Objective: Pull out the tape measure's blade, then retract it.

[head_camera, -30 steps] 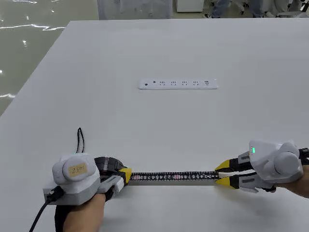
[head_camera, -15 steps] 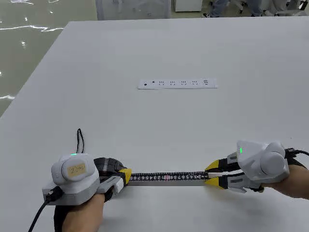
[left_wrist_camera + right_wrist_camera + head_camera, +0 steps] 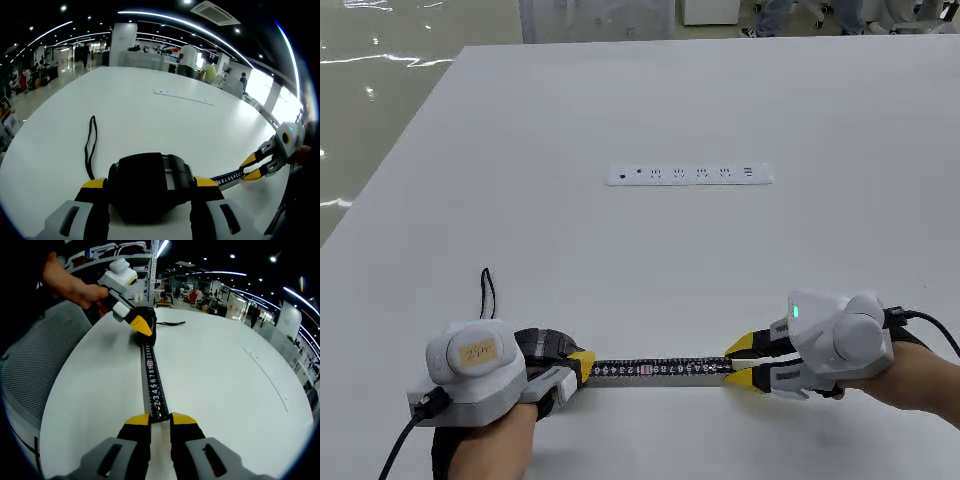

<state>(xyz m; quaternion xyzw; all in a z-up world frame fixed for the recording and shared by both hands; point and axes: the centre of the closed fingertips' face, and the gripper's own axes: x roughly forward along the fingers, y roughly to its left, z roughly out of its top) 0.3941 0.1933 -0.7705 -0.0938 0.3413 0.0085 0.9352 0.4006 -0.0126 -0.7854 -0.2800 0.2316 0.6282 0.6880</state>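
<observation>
The tape measure (image 3: 542, 345) is being held near the front left part of the white desk (image 3: 670, 260), with its black case being clenched from both sides by the yellow-tipped fingers (image 3: 94, 183) of the left gripper (image 3: 150, 183). The blade (image 3: 150, 380) is being drawn out of the case to the right in a straight line, printed side up, with rows of numerals readable along it. Its free end is being pinched between the closed fingers (image 3: 184, 420) of the right gripper (image 3: 155, 419), so both grippers are grasping something and neither is released. In the head view the two grippers are being held level with each other, fingers pointing toward one another, with the stretch of blade between them running parallel to the desk's front edge. The blade is being carried very low over the desk surface, and whether it is touching the surface cannot be told. In the left gripper view the right gripper is being seen at the far right, with its yellow tips closed on the end of the blade. In the right gripper view the left gripper and the case are being seen at the far end of the blade. A thin black strap (image 3: 487, 290) is lying looped on the desk just behind the case. A white power strip (image 3: 689, 174) is lying farther back on the desk, well apart from the tape measure and both grippers.
</observation>
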